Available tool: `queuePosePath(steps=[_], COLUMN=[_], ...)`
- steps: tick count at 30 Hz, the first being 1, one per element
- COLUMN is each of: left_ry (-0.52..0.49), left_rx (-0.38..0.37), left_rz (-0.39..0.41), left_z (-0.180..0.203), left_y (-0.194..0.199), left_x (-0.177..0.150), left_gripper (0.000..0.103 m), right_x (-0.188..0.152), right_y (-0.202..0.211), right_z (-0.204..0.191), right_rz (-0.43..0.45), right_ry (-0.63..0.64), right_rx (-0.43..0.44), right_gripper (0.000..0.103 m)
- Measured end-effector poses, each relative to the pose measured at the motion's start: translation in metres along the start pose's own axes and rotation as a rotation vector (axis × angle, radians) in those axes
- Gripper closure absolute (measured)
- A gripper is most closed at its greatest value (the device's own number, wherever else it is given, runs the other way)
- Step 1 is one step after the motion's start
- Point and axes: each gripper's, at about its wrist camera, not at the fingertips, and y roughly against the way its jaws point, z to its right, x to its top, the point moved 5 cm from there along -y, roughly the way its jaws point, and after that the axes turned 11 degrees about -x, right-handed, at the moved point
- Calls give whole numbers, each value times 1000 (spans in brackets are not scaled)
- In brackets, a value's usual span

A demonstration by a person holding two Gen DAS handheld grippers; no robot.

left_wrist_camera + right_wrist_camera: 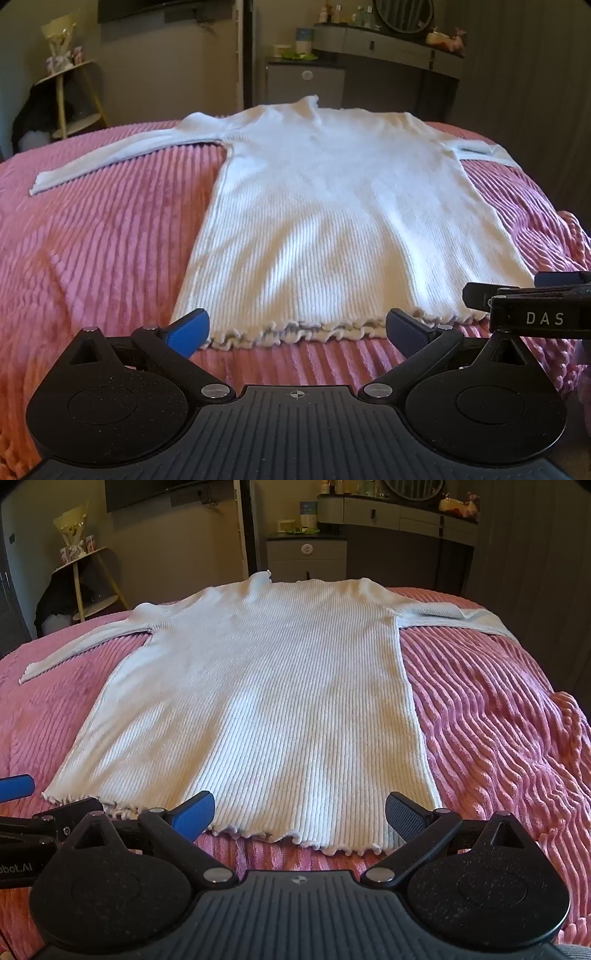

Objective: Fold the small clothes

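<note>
A white ribbed long-sleeved top (325, 206) lies flat on a pink bedspread (92, 240), collar far, ruffled hem near. Its sleeves spread out to both sides. My left gripper (297, 326) is open and empty, just short of the hem toward its left half. My right gripper (299, 814) is open and empty over the hem toward its right corner; the top (266, 686) fills this view. The right gripper's body shows at the right edge of the left wrist view (535, 310). A blue finger of the left gripper (14, 788) shows at the left edge of the right wrist view.
The pink ribbed bedspread (498, 720) drops off at the right edge. Behind the bed stand a grey cabinet (306, 83), a dresser with a round mirror (388, 44) and a small yellow-legged side table (74, 96).
</note>
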Motion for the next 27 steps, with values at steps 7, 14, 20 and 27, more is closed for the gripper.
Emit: queuePosePath(steps=[7,14,20,27], left_ry=[1,1,15,12], left_rx=[-2,-9,-8,-12], left_rz=[-3,-7,-9,-8], left_z=[1,2,0,0], left_y=[0,-1,-1,0], left_x=[-1,-1,-1,-1], left_gripper=[0,0,0,0], right_x=[0,0,0,0], right_y=[0,-1,-1,-1], right_z=[0,0,0,0], right_rz=[-1,-2,-3,-3], right_ry=[2,-1,-1,-2], right_rx=[2,0,-1,2], right_gripper=[4,4,4,4])
